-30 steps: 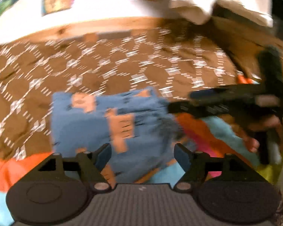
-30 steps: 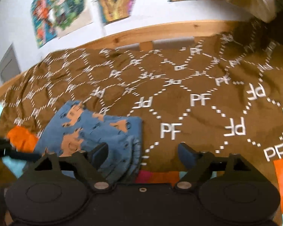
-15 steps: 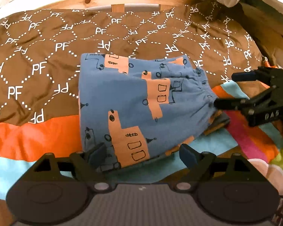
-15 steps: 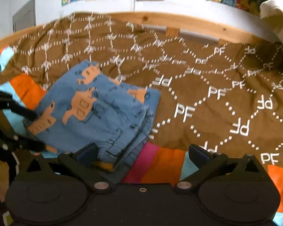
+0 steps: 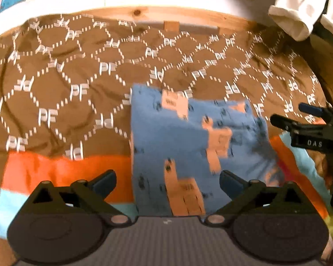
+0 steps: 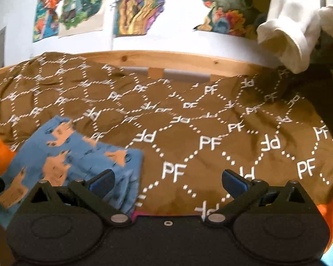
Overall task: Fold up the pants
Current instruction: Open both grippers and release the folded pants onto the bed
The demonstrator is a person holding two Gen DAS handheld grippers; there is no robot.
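While both tools stood spread wide with nothing gripped, the left tool having just been opening above the near edge of the folded blue pants and the right tool beside them, the pants lay flat on the brown patterned bedspread before the wooden bed frame.

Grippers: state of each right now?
Left gripper: open, just widened, holding nothing.
Right gripper: open, just widened, holding nothing.

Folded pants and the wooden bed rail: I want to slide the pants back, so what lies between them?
Only brown PF-patterned blanket lies between the folded pants and wooden rail; both wrist views show it.
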